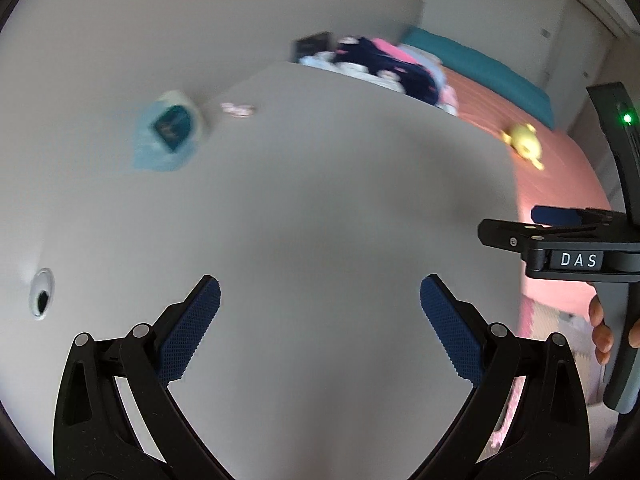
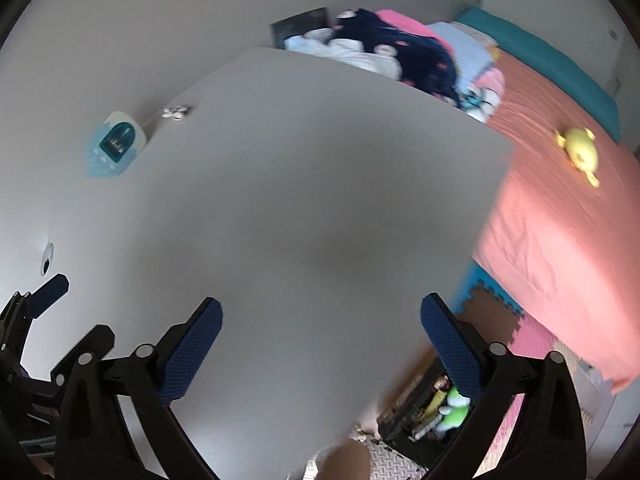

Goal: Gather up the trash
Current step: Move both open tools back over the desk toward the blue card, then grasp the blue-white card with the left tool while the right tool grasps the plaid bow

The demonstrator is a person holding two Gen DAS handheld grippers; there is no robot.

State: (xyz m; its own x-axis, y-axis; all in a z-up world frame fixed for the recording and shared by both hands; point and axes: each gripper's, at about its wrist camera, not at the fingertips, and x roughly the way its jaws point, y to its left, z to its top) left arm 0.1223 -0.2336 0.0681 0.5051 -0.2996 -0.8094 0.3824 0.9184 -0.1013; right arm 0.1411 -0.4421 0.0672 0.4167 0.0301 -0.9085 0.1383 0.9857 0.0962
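Observation:
A light blue wrapper with a teal label (image 1: 168, 136) lies at the far left of the white table (image 1: 320, 200); it also shows in the right wrist view (image 2: 116, 146). A small crumpled pinkish scrap (image 1: 238, 110) lies just beyond it, also in the right wrist view (image 2: 176, 113). My left gripper (image 1: 320, 312) is open and empty over the table's near part. My right gripper (image 2: 320, 328) is open and empty, over the table's near right corner. The right gripper's body (image 1: 576, 256) shows at the right edge of the left view.
A round cable hole (image 1: 42, 296) sits at the table's left edge. A bed with a pink sheet (image 2: 560, 220) stands right of the table, with a yellow plush toy (image 2: 580, 152) and a heap of clothes (image 2: 392, 56). Foam floor mats (image 2: 528, 336) and a box of toys (image 2: 436, 408) lie below.

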